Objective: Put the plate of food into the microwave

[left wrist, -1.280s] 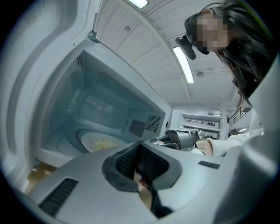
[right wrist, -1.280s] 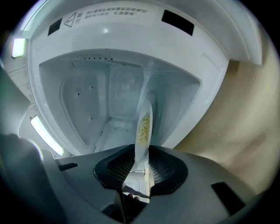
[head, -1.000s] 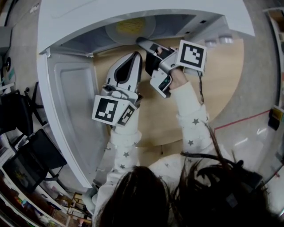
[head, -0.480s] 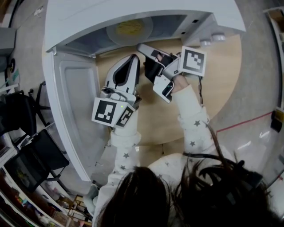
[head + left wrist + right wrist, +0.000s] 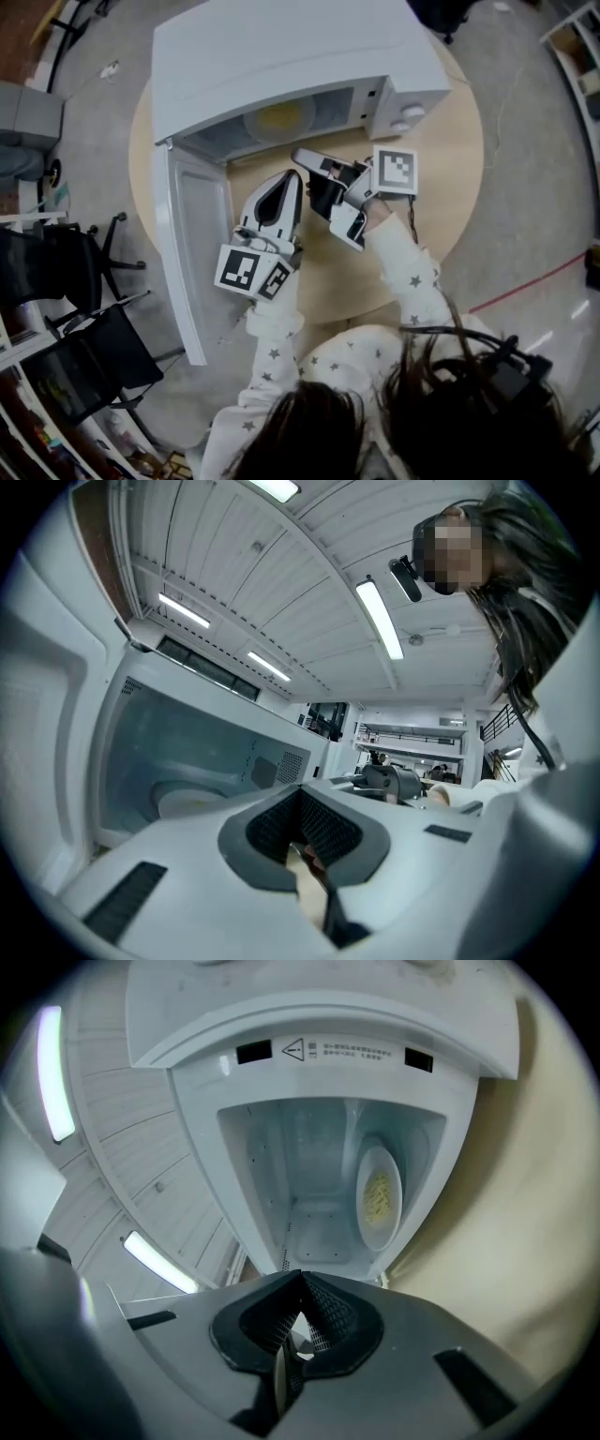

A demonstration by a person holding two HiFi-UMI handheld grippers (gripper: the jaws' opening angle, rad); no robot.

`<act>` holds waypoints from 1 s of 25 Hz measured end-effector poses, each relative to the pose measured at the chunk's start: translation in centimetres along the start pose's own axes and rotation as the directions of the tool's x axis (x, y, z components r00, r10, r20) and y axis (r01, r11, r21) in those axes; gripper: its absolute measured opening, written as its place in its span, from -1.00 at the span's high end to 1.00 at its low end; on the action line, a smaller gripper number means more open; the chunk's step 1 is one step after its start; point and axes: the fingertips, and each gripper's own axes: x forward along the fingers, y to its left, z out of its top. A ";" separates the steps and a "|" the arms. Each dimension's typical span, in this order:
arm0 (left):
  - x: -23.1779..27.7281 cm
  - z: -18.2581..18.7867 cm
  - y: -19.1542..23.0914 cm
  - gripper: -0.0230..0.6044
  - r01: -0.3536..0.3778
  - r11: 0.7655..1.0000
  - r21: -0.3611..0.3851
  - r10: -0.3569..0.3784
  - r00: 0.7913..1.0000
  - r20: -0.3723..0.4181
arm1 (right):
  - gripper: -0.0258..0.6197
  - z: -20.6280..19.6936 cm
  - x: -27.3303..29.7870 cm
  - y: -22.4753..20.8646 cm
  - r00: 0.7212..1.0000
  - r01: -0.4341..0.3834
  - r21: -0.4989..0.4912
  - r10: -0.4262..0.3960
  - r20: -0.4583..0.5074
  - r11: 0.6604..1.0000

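Observation:
The white microwave (image 5: 291,56) stands on a round wooden table (image 5: 441,187) with its door (image 5: 192,248) swung wide to the left. Inside, a white plate of yellow food (image 5: 281,118) rests on the cavity floor; the right gripper view shows the plate (image 5: 380,1196) deep in the cavity. My left gripper (image 5: 289,178) hangs in front of the opening, jaws shut and empty. Just right of it my right gripper (image 5: 302,156) points at the opening, also shut on nothing. Both tips stay outside the cavity, apart from the plate. The left gripper (image 5: 302,794) looks into the cavity from low down.
The open door juts past the table's left edge. The microwave's knobs (image 5: 405,116) sit at its right front. Black chairs (image 5: 84,272) stand on the grey floor at left. A red line (image 5: 534,277) crosses the floor at right.
The head view has drawn back, so the whole microwave and table show. Both grippers have pulled a little away from the cavity mouth. The plate has stayed inside.

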 end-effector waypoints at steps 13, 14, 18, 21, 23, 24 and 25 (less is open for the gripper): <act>-1.8 2.9 -3.5 0.94 0.099 0.995 0.019 -0.099 0.995 0.006 | 0.90 -1.8 -2.1 3.8 0.996 -0.085 0.043 0.086 -0.022 0.995; -2.0 3.2 -3.8 0.94 0.105 0.994 0.022 -0.105 0.994 0.007 | 0.90 -1.9 -2.3 4.2 0.996 -0.087 0.040 0.088 -0.019 0.995; -2.7 4.0 -5.3 0.94 0.134 0.991 0.024 -0.135 0.991 0.015 | 0.90 -2.5 -3.5 5.5 0.994 -0.102 0.006 0.102 -0.027 0.995; -3.3 4.5 -6.8 0.94 0.157 0.987 0.028 -0.157 0.987 0.020 | 0.90 -3.3 -4.7 6.1 0.993 -0.109 0.001 0.109 -0.036 0.994; -3.8 4.7 -7.6 0.94 0.172 0.985 0.033 -0.173 0.985 0.022 | 0.90 -4.1 -5.5 6.5 0.992 -0.116 0.003 0.116 -0.046 0.993; -4.1 4.8 -7.9 0.94 0.180 0.983 0.036 -0.181 0.983 0.020 | 0.90 -4.5 -5.8 6.7 0.991 -0.123 0.004 0.123 -0.050 0.992; -4.4 4.8 -8.1 0.94 0.187 0.982 0.041 -0.187 0.982 0.018 | 0.90 -4.9 -6.1 6.9 0.990 -0.132 0.006 0.132 -0.049 0.991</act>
